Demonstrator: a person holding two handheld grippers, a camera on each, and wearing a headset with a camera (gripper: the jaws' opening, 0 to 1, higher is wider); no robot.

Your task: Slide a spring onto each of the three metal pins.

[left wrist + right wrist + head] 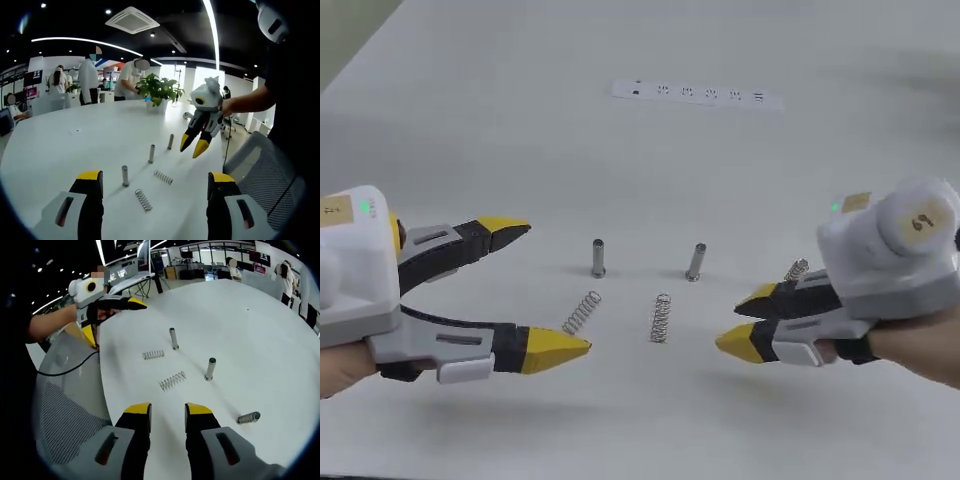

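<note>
Your left gripper (555, 288) gapes wide, empty; your right gripper (729, 324) is barely parted, also empty. Two springs (661, 318) lie before two upright pins (598, 257); a third pin (248, 417) lies flat, perhaps already wearing one.

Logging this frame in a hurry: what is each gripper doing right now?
Left gripper: open wide, holding nothing.
Right gripper: open a little, holding nothing.

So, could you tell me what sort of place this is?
Probably an open-plan office or showroom: a large white table, a potted plant, people standing behind, and a ceiling air vent.
</note>
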